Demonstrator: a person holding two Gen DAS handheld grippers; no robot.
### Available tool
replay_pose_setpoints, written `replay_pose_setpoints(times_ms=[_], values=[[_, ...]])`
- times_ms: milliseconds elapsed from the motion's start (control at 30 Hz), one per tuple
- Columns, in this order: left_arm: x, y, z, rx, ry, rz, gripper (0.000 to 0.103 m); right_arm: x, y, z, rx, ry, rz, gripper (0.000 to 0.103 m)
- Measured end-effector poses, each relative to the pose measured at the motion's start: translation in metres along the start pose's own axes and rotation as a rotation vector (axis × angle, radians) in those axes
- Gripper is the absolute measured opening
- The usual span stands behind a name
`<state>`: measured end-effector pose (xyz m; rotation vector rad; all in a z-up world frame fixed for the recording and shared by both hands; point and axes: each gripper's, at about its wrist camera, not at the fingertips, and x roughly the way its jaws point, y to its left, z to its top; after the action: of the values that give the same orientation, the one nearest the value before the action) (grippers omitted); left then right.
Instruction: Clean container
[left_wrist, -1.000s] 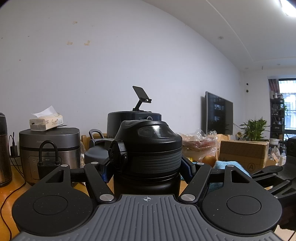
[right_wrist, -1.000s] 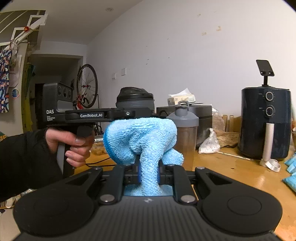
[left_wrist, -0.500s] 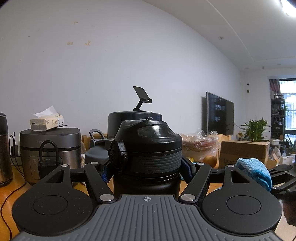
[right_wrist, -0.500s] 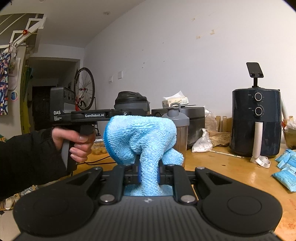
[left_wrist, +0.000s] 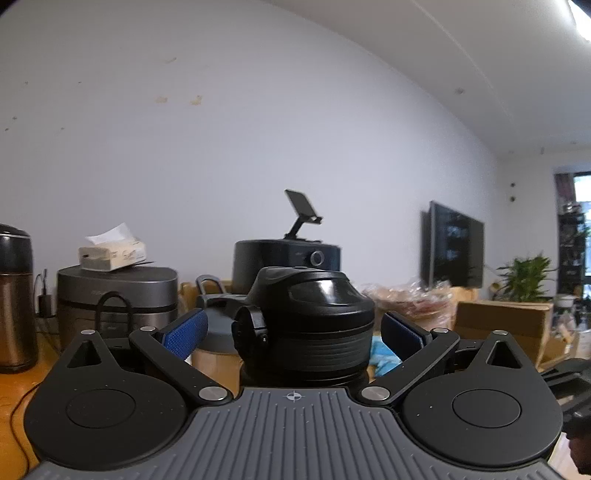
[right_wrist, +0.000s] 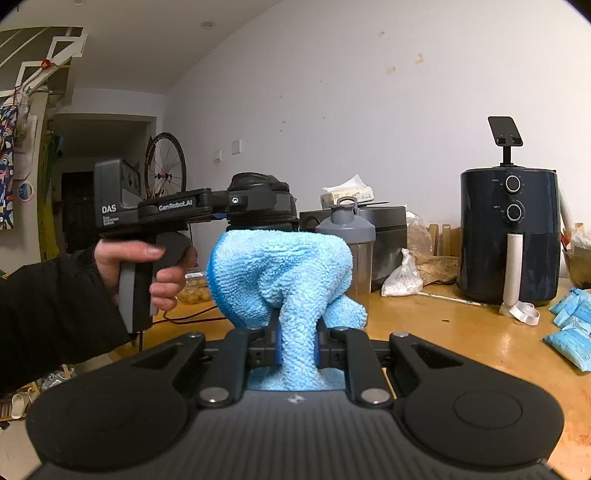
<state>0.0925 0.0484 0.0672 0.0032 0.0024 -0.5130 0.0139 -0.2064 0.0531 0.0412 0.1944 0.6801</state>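
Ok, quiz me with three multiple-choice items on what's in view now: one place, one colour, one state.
1. The tissue box sits: A on the grey cooker; B on the TV; C on the floor.
2. The cloth in the right hand-held gripper is: A white; B blue; C red.
3. The left hand-held gripper at the black bottle is: A shut on it; B open; C out of view.

1 A: it rests on the cooker's lid.
2 B: plainly light blue.
3 B: both pads stand clear of the bottle's lid.
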Motion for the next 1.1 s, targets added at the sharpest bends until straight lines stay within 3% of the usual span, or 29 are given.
replay_pose_setpoints(times_ms=[133, 500, 1100], values=[[0.001, -0.012, 0.001, 0.03, 0.018, 0.075, 0.103, 0.0, -0.001, -0.001, 0.004, 0.0, -0.004, 0.009], [0.0, -0.043, 0.008, -0.027, -0.002, 0.243, 0.103, -0.001, -0.003, -0.007, 0.005, 0.011, -0.021, 0.01], [0.026, -0.091, 0.022, -0.017, 0.044, 0.657, 0.103, 0.003, 0.0, -0.007, 0.006, 0.022, -0.032, 0.01]])
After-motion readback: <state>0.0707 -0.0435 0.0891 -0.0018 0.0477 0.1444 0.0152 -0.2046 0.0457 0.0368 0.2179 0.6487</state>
